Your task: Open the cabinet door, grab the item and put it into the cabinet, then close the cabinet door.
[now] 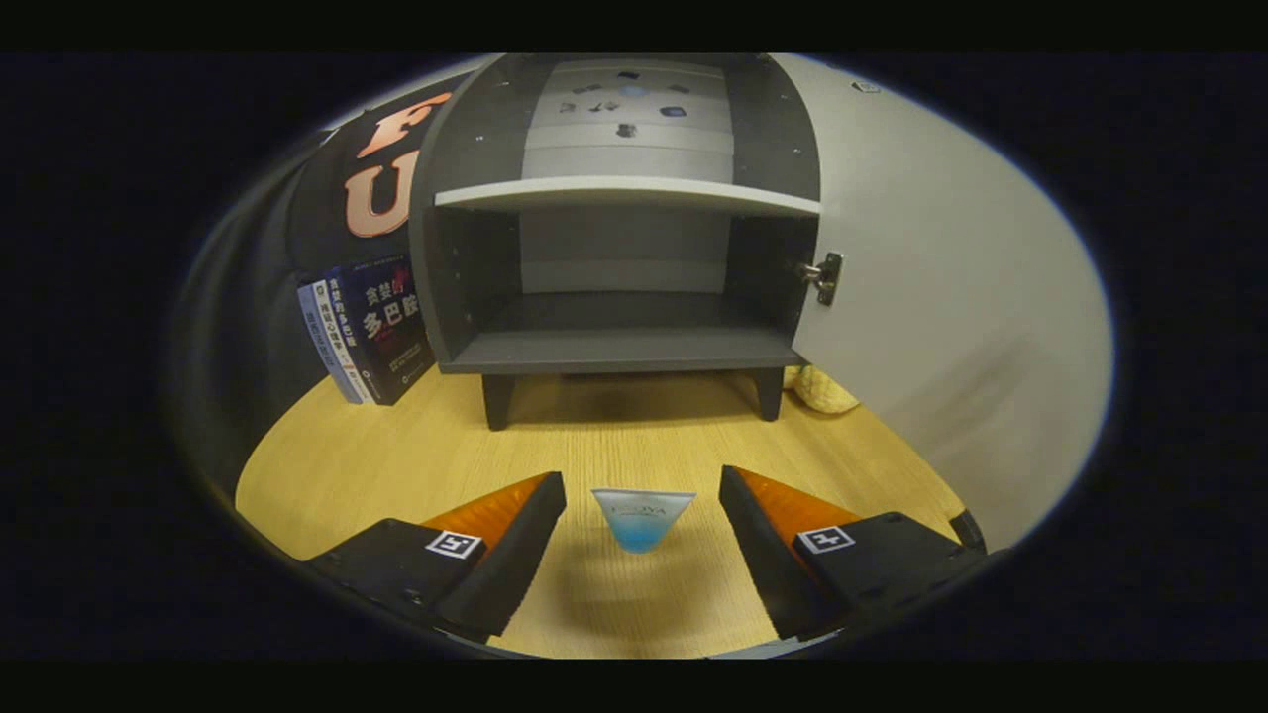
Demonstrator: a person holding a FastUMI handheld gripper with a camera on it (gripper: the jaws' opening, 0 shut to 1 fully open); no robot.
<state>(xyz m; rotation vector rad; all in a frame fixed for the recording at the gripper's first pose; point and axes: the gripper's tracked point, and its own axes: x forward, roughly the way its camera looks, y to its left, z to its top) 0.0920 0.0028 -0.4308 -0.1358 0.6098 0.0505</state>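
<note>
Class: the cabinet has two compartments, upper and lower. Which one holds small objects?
The upper compartment: small dark items lie in it, while the lower compartment looks bare. The open fingers flank a blue tube.

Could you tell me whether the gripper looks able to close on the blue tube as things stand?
Probably yes. The gripper is open, and the tube stands on the table between its fingers, touching neither. Nothing lies between them, and the cabinet stands well beyond with its door open.

Dark grey cabinet (624, 337), white door (941, 327), pale blue tube (642, 519), wood-grain yellow table (396, 456), dark blue books (371, 332)
</note>
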